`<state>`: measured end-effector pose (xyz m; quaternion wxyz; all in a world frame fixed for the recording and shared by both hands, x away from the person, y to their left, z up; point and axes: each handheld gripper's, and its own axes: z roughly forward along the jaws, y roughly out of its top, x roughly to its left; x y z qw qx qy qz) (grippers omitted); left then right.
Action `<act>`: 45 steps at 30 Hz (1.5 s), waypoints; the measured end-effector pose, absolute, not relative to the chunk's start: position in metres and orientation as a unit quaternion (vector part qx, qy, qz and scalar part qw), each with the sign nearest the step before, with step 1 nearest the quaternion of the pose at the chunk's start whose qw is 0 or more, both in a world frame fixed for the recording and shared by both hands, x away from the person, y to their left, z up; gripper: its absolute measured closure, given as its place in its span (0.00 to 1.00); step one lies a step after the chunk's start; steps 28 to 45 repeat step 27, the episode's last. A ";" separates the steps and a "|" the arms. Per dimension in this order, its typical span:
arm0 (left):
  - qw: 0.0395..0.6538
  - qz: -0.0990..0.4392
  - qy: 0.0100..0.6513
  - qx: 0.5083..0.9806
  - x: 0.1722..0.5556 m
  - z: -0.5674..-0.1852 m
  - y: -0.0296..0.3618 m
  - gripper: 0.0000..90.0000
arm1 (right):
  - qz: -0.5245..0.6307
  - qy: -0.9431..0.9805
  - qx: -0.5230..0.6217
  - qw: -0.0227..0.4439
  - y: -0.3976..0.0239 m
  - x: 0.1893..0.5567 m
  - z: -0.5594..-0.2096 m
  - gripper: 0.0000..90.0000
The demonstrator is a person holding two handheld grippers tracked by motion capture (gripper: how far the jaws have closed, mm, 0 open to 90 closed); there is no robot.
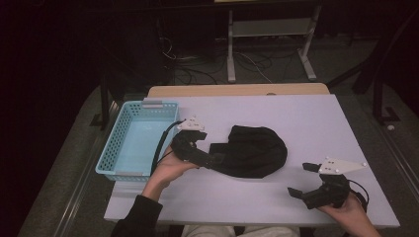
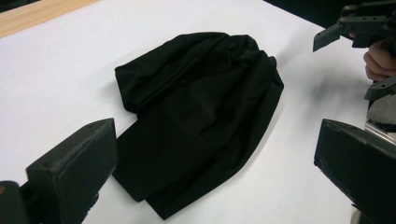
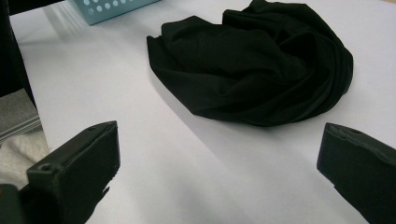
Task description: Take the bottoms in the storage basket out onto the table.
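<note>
Black cloth (image 1: 254, 150): one piece of soft dark fabric, crumpled and loosely folded into a rounded heap with creases across its surface. It lies flat on the white table (image 1: 306, 123), near the middle, a flatter folded flap at one end.

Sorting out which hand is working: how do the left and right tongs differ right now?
The left tongs sit at the edge of the black cloth, beside the blue basket; the right tongs wait apart on the bare table, near its front edge. Both stand open, pointing toward the cloth.
</note>
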<state>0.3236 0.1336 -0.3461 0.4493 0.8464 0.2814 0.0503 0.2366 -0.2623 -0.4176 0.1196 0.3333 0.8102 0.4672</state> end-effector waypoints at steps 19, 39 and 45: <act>0.461 0.078 0.318 0.825 0.289 -0.367 0.185 0.00 | 0.465 0.811 0.334 0.118 -0.262 0.236 -0.418 0.00; 0.466 0.098 0.324 0.817 0.271 -0.374 0.201 0.00 | 0.463 0.813 0.334 0.117 -0.261 0.236 -0.419 0.00; 0.466 0.098 0.324 0.817 0.271 -0.374 0.201 0.00 | 0.463 0.813 0.334 0.117 -0.261 0.236 -0.419 0.00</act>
